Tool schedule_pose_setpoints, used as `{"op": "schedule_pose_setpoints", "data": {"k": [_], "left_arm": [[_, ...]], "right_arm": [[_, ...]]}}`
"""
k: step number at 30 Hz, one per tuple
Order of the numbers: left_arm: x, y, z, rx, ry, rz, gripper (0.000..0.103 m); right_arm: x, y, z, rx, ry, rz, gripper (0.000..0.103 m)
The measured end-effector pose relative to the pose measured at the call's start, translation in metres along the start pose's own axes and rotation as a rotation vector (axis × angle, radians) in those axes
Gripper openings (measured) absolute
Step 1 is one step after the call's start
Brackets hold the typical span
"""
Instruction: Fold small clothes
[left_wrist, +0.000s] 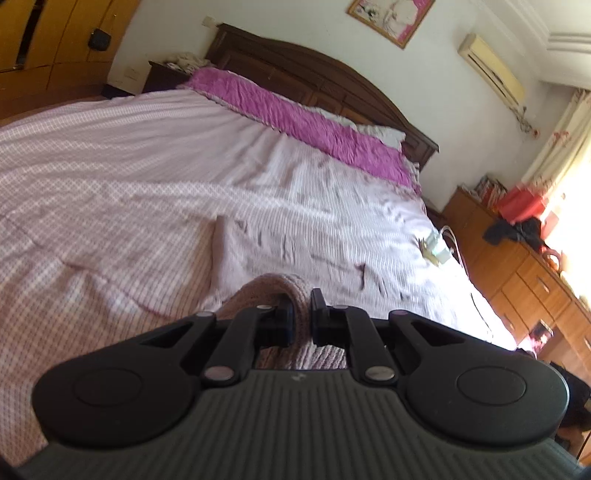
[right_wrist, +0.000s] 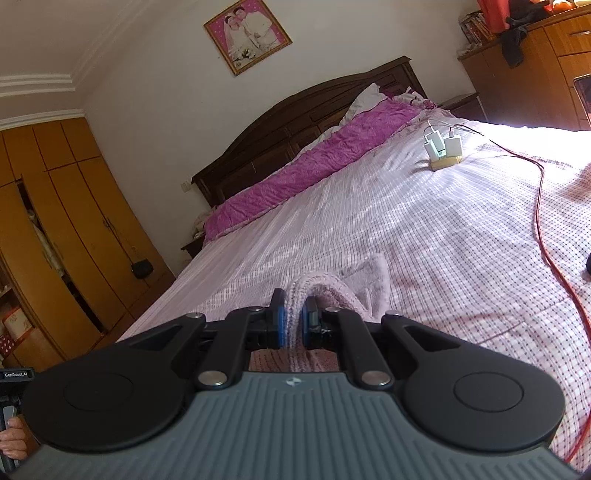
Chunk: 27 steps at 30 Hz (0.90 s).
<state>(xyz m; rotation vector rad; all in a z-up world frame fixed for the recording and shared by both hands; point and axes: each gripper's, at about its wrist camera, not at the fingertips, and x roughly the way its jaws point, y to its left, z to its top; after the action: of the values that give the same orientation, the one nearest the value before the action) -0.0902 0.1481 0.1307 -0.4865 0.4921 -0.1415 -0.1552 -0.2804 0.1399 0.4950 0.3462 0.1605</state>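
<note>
Pink knitted garment (left_wrist: 295, 295) was pinched between both black two-finger grippers, left gripper (left_wrist: 300, 314) and right gripper (right_wrist: 292, 317), each clamped on a fold of it. It hung above the checked pink bedsheet (left_wrist: 129, 166), at 6 o'clock in both views.

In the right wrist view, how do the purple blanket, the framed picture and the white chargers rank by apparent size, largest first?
1. purple blanket, clearly the largest.
2. framed picture.
3. white chargers, smallest, though they lie nearer to the camera than the picture, so their true order is unsure.
</note>
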Motion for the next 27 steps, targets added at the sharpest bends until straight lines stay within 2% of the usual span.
{"op": "schedule_pose_setpoints", "data": {"k": [6,14,21,27], "left_arm": [[0.027,-0.007,0.031,-0.020,-0.052,0.048,0.011],[0.089,-0.013,0.059,0.008,-0.070,0.131,0.011],[0.163,0.002,0.059,0.036,0.003,0.209,0.011],[0.214,0.019,0.045,0.083,0.080,0.283,0.011]], "right_arm": [[0.037,0.001,0.028,0.010,-0.053,-0.020,0.009],[0.117,0.005,0.051,-0.030,-0.053,-0.063,0.009],[0.192,-0.006,0.038,-0.091,0.012,-0.157,0.009],[0.242,-0.036,0.019,-0.066,0.080,-0.246,0.009]]}}
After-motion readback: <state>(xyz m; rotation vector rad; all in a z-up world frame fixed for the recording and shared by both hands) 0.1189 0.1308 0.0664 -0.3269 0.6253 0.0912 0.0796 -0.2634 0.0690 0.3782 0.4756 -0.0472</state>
